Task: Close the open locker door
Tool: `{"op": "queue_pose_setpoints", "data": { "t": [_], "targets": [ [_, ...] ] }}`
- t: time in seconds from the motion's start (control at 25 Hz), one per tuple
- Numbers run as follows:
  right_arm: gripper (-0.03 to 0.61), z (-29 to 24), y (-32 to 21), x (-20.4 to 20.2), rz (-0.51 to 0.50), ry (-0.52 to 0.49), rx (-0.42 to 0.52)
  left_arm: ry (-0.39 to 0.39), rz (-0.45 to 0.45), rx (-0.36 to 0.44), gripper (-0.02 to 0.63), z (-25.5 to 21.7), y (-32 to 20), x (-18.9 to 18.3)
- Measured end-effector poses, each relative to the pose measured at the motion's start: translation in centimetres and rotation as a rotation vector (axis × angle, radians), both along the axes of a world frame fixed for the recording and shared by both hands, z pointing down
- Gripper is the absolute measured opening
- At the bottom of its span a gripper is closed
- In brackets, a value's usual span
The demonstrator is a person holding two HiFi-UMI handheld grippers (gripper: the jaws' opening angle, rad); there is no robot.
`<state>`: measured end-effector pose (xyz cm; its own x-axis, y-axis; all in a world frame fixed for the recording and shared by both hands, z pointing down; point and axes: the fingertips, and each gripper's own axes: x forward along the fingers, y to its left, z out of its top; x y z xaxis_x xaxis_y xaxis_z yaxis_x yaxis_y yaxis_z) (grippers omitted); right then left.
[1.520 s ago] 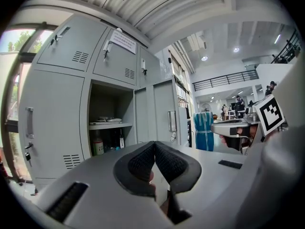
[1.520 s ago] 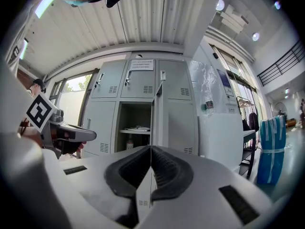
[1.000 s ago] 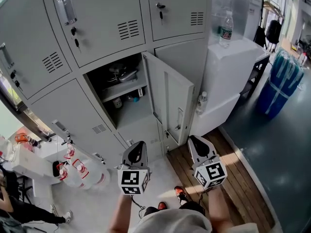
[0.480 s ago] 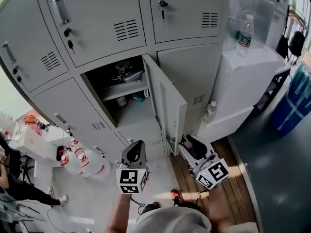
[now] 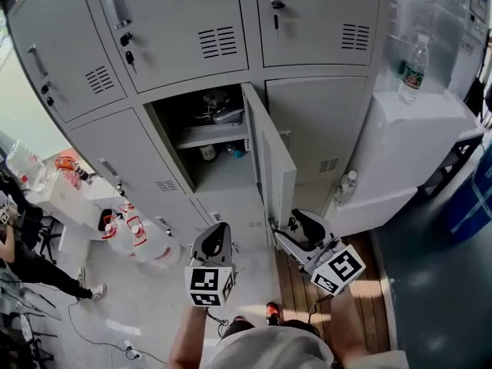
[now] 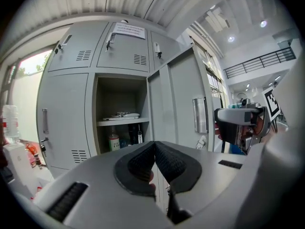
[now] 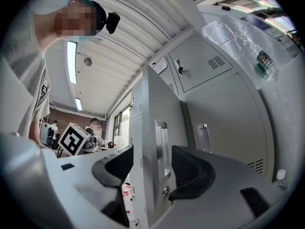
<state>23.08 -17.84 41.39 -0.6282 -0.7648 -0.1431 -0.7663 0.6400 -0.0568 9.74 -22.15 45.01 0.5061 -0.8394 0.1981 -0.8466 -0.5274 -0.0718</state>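
Sighting along our right hand-held gripper [image 5: 286, 227], whose empty jaws have just been opening, we meet just ahead the upright free edge of the grey metal locker door [image 5: 270, 161], farther from our clenched left hand-held gripper [image 5: 218, 233].

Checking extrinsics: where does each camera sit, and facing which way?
Head view: on head, steeply down at lockers; shows left gripper, right gripper, forearms.
Left gripper view: on that gripper, facing the open compartment over shut jaws.
Right gripper view: on that gripper, facing the door edge-on, seen between jaws that have just been opening; person's torso at left.
Shared: door in all three; each gripper view shows the other gripper.
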Motion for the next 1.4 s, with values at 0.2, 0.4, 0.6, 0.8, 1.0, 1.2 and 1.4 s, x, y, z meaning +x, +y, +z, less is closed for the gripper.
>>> {"op": "queue_pose_setpoints", "data": {
  "t": [0.2,0.4,0.6,0.8,1.0,1.2,1.4],
  "targets": [
    [0.238,-0.5,-0.4,-0.8,-0.052,-0.008,0.02,-0.005,-0.055,0.005,0.021,-0.2,0.1,-1.2],
    [0.2,-0.7,-0.6,-0.9,-0.059,0.003,0.026,-0.003,-0.093,-0.001,0.021,-0.2,0.5,-2.3],
    [0.152,-0.7,-0.7,-1.6,-0.064,0.031,0.034,-0.003,-0.113,0.007,0.021,-0.3,1.0,-2.9],
    [0.152,-0.7,-0.7,-2.9,-0.084,0.03,0.04,-0.008,-0.142,0.016,0.021,-0.5,1.4,-4.1],
    [0.15,-0.8,-0.8,-4.1,-0.095,0.037,0.048,-0.013,-0.175,0.02,0.021,-0.6,1.6,-5.7],
    [0.144,-0.8,-1.1,-6.2,-0.127,0.049,0.048,-0.005,-0.21,0.019,0.021,-0.3,2.1,-7.0],
    [0.132,-0.8,-1.8,-8.5,-0.158,0.048,0.041,0.004,-0.257,0.033,0.021,-0.7,2.1,-8.9]
  ]
}}
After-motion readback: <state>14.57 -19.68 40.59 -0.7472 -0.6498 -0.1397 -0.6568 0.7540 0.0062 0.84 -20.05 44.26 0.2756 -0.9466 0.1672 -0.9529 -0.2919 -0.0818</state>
